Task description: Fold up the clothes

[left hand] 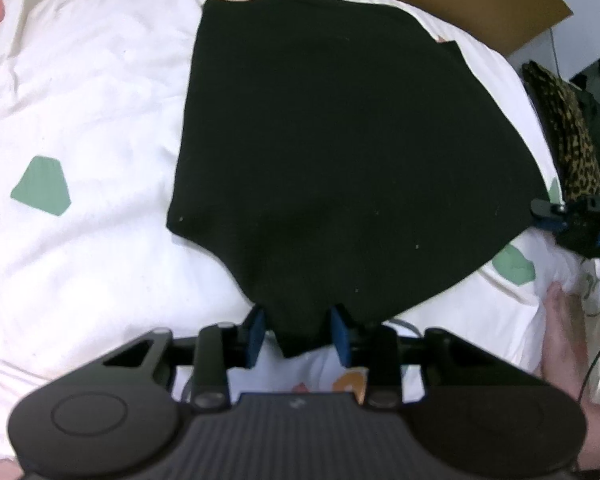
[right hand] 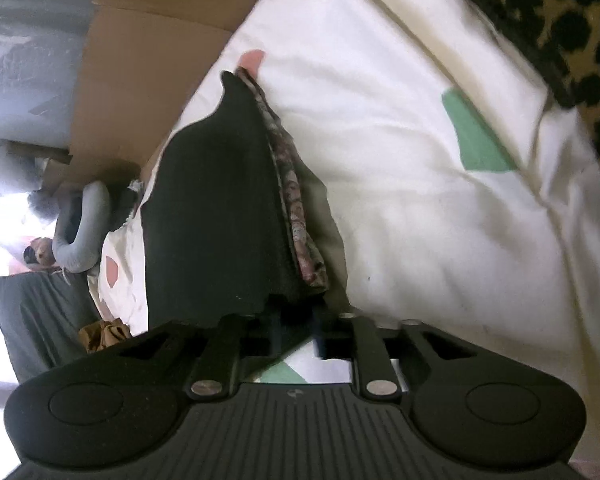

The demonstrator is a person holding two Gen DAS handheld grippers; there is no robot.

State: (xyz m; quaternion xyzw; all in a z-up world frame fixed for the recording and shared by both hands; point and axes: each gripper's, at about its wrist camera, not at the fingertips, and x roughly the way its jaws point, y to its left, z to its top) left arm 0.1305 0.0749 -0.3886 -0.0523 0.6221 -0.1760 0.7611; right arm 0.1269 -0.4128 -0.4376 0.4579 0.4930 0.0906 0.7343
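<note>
A black garment [left hand: 340, 152] lies spread on a white duvet [left hand: 80, 120] printed with coloured shapes. Its near corner runs up between the blue pads [left hand: 256, 334] of my left gripper [left hand: 299, 332], which is shut on that cloth. My right gripper [left hand: 542, 214] sits at the garment's right corner and pinches it there. In the right wrist view the black garment [right hand: 212, 208] rises like a tent into my right gripper [right hand: 296, 316]. A patterned layer [right hand: 296, 208] shows along its edge. The right fingertips are dark and partly hidden by cloth.
Brown cardboard [left hand: 500, 4] stands behind the bed. Leopard-print fabric [left hand: 568, 140] lies along the right side, next to the duvet [right hand: 420, 160]. A person's hand [left hand: 558, 332] shows at the lower right. Grey clothing [right hand: 80, 232] and a dark cloth [right hand: 32, 320] lie off the bed's far side.
</note>
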